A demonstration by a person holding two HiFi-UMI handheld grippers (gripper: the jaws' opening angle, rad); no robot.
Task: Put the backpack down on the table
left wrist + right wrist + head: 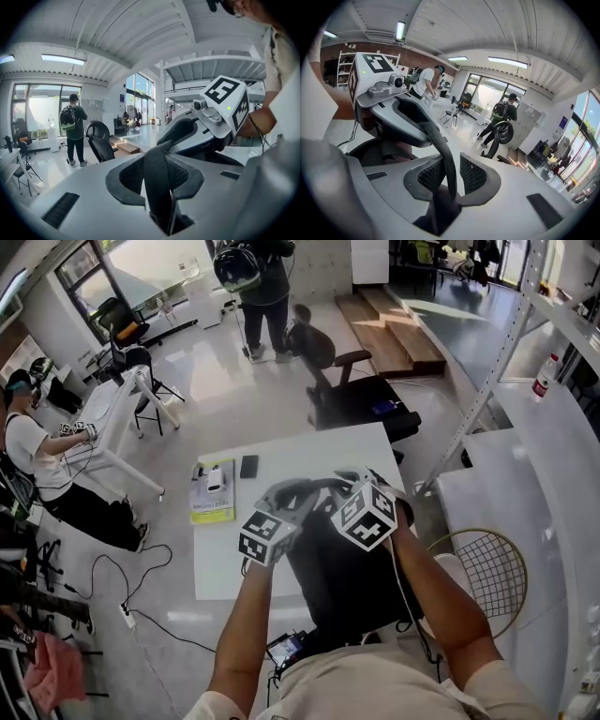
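A black backpack (342, 577) shows at the near right part of the white table (281, 451); whether it rests there or hangs I cannot tell. Both grippers meet at its top, joined by one dark strap (302, 487). My left gripper (292, 498) is shut on that strap, which fills the gap between its pads (157, 173). In the right gripper view the strap (443, 154) arcs over from the left gripper (410, 117) and drops between my right gripper's (452, 180) jaws. It lies against one pad with a slit of daylight beside the other, so this gripper is open.
A yellow-green book (213, 493) and a black phone (248, 466) lie on the table's far left part. A black office chair (352, 395) stands beyond the table and a round wire chair (483, 573) to its right. One person stands far off (258, 287); another sits at left (37, 465).
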